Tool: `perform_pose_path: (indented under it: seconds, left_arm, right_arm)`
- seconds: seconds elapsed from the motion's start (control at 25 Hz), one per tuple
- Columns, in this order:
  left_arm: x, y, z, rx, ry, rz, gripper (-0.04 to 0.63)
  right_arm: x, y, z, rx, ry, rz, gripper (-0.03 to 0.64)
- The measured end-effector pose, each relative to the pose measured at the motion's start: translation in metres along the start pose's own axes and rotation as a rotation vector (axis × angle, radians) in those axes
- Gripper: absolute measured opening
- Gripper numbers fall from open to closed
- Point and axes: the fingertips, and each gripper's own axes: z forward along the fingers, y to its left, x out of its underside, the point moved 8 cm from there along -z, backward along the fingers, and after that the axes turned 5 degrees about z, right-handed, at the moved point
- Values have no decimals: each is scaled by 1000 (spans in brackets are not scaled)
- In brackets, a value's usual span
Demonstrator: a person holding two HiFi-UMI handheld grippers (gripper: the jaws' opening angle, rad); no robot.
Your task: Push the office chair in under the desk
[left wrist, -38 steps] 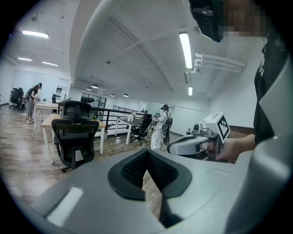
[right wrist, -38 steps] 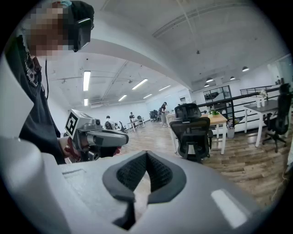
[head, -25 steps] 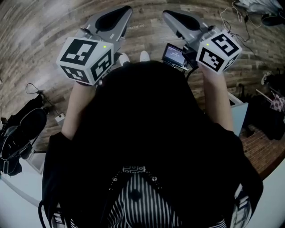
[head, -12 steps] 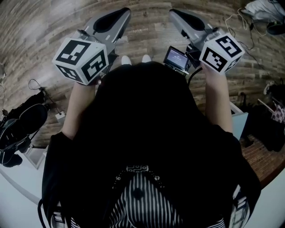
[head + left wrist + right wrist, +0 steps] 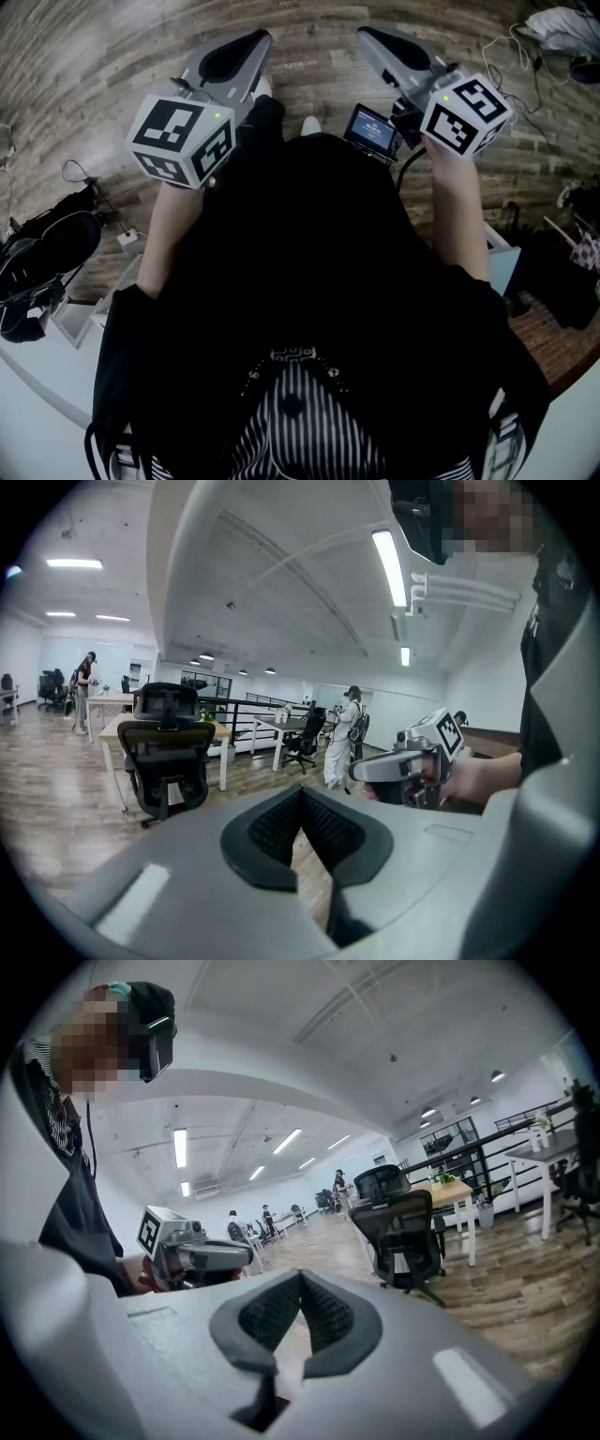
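Room: open-plan office, pale ceiling with strip lights, plank floor (image 5: 103, 66); people stand far off beyond the desk
Desk: wooden-topped desk (image 5: 114, 727) on white legs, seen small in both gripper views; nothing visibly blocks the bay beneath it
Chair: black office chair (image 5: 167, 754) stands just in front of the desk on the near side, back and headrest toward the grippers; seat not yet under the top
Left tongs: left gripper (image 5: 302, 797) has its pads pressed together, nothing between them; well short of the desk, aimed roughly toward it
Right tongs: right gripper (image 5: 300, 1281) likewise closed and empty; level with the left one, equally far from the desk
Distance: a stretch of bare floor lies between both tools and the desk; no contact with the chair
Handling, judged: chair looks to sit on a wheeled base, so it should roll with a modest shove; the back panel looks like mesh and would give, the frame round it stiff; seat likely swivels if pushed off-centre
Where to push, judged: closed tips against the upper frame of the backrest, one each side of the headrest post; even pressure, straight at the desk
Risk, judged: armrests may catch the desk edge; wheels may veer
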Motion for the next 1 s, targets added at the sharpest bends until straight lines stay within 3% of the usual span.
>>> perform_pose_path:
  seconds: [0.2, 0.4, 0.88, 1.0]
  left_arm:
    - [-7, 43, 12, 16, -25, -46, 5]
    - [-31, 95, 28, 29, -62, 18, 5]
    - [-65, 241, 57, 120, -107, 4, 5]
    - [-72, 277, 58, 98, -118, 61, 5]
  right_arm:
    - [-22, -9, 29, 15, 4, -16, 0]
    - [-51, -26, 75, 36, 24, -28, 0]
    - [-126, -41, 206, 89, 18, -80, 0]
    - [-137, -41, 236, 109, 25, -91, 0]
